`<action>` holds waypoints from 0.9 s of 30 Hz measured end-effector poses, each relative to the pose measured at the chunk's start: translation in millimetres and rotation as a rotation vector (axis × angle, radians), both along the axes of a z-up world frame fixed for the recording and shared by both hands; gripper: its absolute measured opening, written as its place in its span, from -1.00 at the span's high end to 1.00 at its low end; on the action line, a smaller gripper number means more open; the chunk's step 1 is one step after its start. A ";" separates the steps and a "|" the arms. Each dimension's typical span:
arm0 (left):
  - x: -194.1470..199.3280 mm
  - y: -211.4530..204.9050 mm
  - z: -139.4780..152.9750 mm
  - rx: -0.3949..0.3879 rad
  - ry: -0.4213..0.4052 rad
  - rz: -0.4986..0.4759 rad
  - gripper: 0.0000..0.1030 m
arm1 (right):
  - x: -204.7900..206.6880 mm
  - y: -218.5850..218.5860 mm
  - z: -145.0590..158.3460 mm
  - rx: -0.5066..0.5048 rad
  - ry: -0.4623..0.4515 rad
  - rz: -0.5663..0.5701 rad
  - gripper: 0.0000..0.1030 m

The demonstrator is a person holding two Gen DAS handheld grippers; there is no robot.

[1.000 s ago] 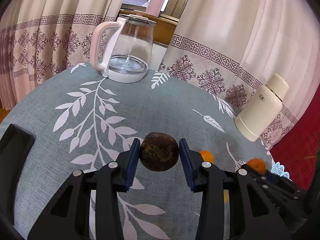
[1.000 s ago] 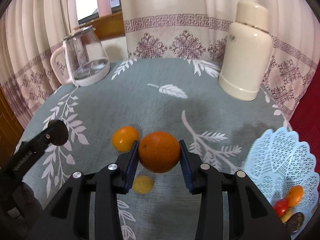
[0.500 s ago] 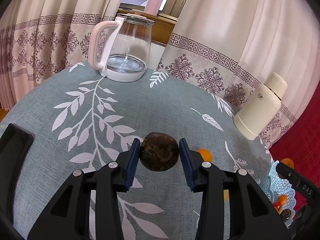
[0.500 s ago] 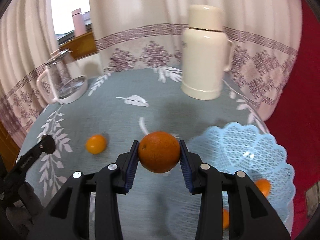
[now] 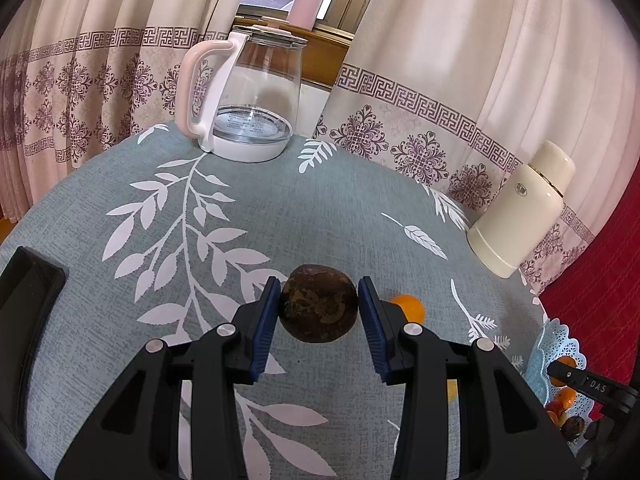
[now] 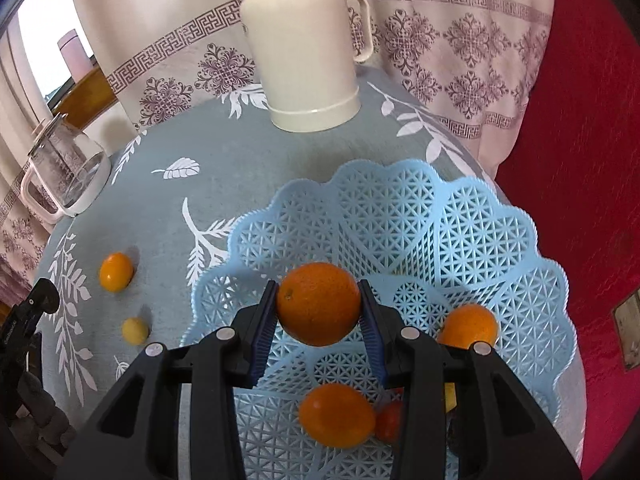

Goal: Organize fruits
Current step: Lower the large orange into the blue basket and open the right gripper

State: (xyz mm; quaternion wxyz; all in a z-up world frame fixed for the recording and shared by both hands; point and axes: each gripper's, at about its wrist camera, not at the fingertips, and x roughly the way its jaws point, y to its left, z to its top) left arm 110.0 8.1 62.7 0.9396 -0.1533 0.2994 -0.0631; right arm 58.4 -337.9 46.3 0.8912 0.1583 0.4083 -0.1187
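Observation:
My left gripper [image 5: 318,312] is shut on a dark brown round fruit [image 5: 318,304], held above the grey-blue tablecloth [image 5: 280,208]. My right gripper [image 6: 319,312] is shut on a large orange [image 6: 319,304] and hangs over the light blue lattice basket [image 6: 400,220]. Inside the basket lie an orange fruit [image 6: 337,409], another orange [image 6: 468,326] and a red fruit [image 6: 390,420], partly hidden by the fingers. On the cloth left of the basket sit a small orange [image 6: 116,272] and a small yellow fruit [image 6: 135,331]. The left wrist view shows the basket [image 5: 560,344] at the far right.
A glass kettle with a pink handle [image 5: 248,100] stands at the table's far edge. A cream thermos [image 6: 308,48] stands behind the basket. Patterned curtains [image 5: 440,80] hang all round. A black flat object [image 5: 24,292] lies at the left edge. Red floor [image 6: 580,120] lies beyond the table's right side.
My right gripper has carried the large orange to the right, from above the open cloth to above the basket, and rolled somewhat. The left gripper with the brown fruit has kept still.

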 end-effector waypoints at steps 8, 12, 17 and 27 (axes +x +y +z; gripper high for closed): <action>0.0 -0.6 0.0 0.001 0.001 -0.002 0.20 | 1.8 -4.3 -5.5 -0.010 0.016 -0.015 0.23; -0.2 -0.4 -0.3 0.001 0.000 -0.001 0.20 | 2.1 -8.0 -9.0 -0.006 0.030 -0.033 0.23; -0.3 -0.8 -0.7 0.001 0.001 -0.001 0.20 | 2.3 -10.0 -10.0 -0.002 0.033 -0.038 0.23; -0.6 -1.1 -1.2 0.001 0.000 -0.001 0.20 | -1.0 -15.4 -7.4 -0.013 0.022 -0.071 0.21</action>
